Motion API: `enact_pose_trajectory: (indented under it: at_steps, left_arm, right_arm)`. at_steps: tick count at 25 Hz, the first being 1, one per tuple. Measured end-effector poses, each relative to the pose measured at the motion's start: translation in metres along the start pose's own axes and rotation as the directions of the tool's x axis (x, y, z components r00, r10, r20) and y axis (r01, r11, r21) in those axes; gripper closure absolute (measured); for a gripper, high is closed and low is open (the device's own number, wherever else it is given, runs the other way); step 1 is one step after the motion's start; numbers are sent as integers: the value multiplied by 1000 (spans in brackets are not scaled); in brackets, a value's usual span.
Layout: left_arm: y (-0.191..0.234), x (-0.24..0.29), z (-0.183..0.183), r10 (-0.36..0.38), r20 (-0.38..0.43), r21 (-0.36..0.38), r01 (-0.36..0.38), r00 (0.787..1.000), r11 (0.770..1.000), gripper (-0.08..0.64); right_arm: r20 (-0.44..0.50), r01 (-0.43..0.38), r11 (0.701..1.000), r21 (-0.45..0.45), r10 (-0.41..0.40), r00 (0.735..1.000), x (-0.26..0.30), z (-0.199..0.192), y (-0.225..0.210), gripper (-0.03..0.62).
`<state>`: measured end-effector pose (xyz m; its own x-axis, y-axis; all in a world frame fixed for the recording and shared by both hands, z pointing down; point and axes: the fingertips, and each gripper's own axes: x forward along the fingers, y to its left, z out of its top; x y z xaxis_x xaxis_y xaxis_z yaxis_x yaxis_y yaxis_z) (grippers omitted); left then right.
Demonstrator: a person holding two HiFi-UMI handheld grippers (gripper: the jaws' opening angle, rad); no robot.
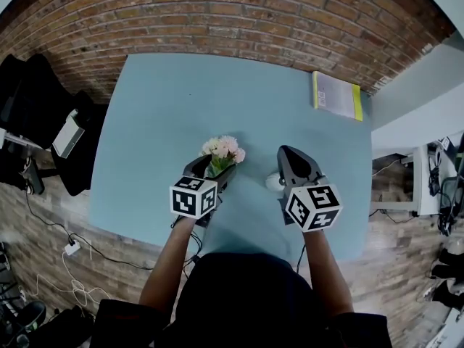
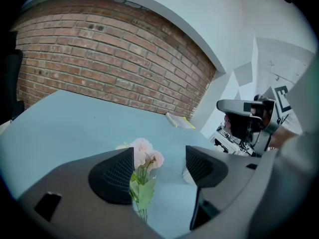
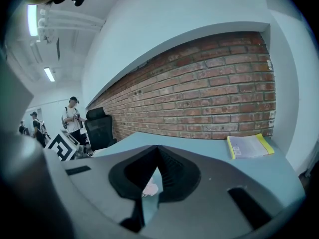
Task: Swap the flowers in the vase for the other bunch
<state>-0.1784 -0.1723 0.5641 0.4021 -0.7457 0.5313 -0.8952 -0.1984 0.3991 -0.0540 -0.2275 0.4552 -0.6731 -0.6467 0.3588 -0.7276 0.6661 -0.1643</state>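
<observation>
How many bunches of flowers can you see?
1. The pink bunch is on the blue table, between the open jaws of the left gripper. A second bunch may be hidden from view.

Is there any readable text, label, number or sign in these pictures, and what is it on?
No text can be read.
Booklet: there is print on the page, but it is too small and blurred to read.
Marker cubes: these carry black-and-white square patterns only, with no letters or numbers.
</observation>
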Motion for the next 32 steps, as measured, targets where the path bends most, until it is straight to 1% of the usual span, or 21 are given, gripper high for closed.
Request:
enact_pose_trajectory:
  at_steps: [5, 9, 15, 19, 23, 26, 32]
  left_arm:
    - [8, 7, -14, 25, -68, -10, -25, 997, 1000, 229]
    - [14, 12, -24, 38, -108, -19, -41, 993, 999, 218]
    - [23, 19, -33, 44, -142, -37, -50, 989, 998, 203]
    - [31, 25, -39, 63, -164, -65, -74, 985, 995, 195]
    - [41, 28, -43, 96, -165, -87, -111, 982, 990, 183]
    - [46, 31, -48, 122, -174, -89, -139, 977, 986, 168]
    - [47, 40, -61, 107, -239, -99, -134, 965, 986, 114]
  right_arm:
    - [-16, -1, 1000, 1, 1, 1000, 3, -3, -1, 580]
    - [-30, 0, 1000, 2, 0, 1000, 5, -8, -2, 580]
    - [-43, 1, 1000, 12, -1, 999, 11, -13, -2, 580]
    - [-54, -2, 1000, 22, 3, 999, 15, -15, -4, 580]
    - [-63, -3, 1000, 25, 4, 998, 18, -19, -6, 580]
    - [-69, -5, 1000, 29, 7, 998, 20, -23, -7, 580]
    - [-80, -13, 998, 58, 17, 997, 23, -29, -6, 580]
